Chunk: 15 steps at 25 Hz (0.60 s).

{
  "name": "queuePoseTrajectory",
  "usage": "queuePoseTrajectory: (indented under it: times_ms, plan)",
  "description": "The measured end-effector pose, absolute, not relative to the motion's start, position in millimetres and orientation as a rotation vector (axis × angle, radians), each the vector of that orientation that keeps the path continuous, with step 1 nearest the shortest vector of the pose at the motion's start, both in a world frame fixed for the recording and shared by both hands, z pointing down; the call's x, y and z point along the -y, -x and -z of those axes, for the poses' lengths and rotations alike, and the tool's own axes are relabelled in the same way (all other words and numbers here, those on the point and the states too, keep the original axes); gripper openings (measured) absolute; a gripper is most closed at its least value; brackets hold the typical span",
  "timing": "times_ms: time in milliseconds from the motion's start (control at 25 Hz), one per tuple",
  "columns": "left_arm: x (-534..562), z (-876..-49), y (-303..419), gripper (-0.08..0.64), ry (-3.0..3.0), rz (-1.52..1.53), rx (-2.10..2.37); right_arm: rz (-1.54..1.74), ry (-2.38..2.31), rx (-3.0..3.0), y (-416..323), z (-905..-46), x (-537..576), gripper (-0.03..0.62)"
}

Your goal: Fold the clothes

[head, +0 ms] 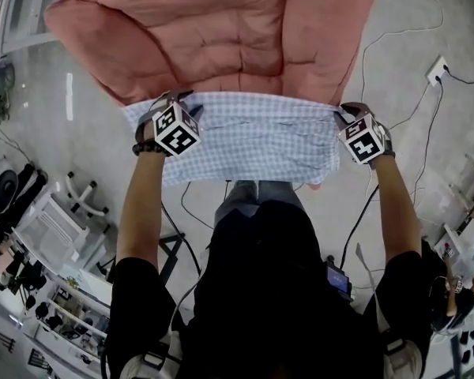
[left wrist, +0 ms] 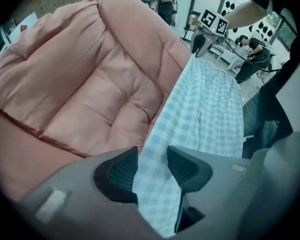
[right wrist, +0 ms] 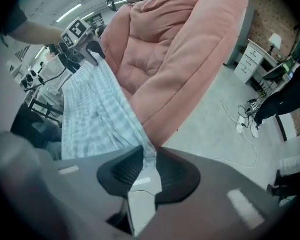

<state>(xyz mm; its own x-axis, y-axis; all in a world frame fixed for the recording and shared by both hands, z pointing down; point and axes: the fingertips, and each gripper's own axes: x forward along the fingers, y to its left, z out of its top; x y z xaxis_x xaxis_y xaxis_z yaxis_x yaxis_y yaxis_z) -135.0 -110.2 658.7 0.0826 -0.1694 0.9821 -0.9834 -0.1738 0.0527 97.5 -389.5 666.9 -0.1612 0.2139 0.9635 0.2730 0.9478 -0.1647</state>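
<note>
So the person has a checked cloth stretched out between both tools, right at the front edge of a big pink cushion. Could be a shirt, hard to say from these angles since it's already doubled over or bunched.

The left gripper is clamped on one top corner, with a fairly thick strip of fabric running through the pads. The right gripper is pinched tight on the other corner, with just a thin bit of edge between the pads. The cloth's top edge sits against the cushion and the rest hangs down in front of the person's legs.

What could go wrong, imo: that right grip is only on the very edge, so a tug sideways might pull it free and drop that corner. The cushion is also puffy and sloped, so the cloth may slide off toward the floor or end up with a crooked crease.
</note>
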Motion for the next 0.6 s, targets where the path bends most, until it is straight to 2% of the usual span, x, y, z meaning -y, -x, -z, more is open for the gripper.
queuePoseTrajectory:
  times_ms: [160,520,600]
  plan:
    - [106.7,-659.0,139.8,0.193,-1.495,-1.196,1.177,0.091,0.372,1.744,-102.9,-667.0,390.8,0.054]
    - [100.2,-676.5,133.2,0.213,-1.52,-1.269,1.025,0.145,0.342,1.764,-109.1,-663.4,386.7,0.046]
    - [100.8,-677.5,131.3,0.171,-1.529,-1.298,0.999,0.152,0.337,1.77,-107.9,-661.9,387.6,0.046]
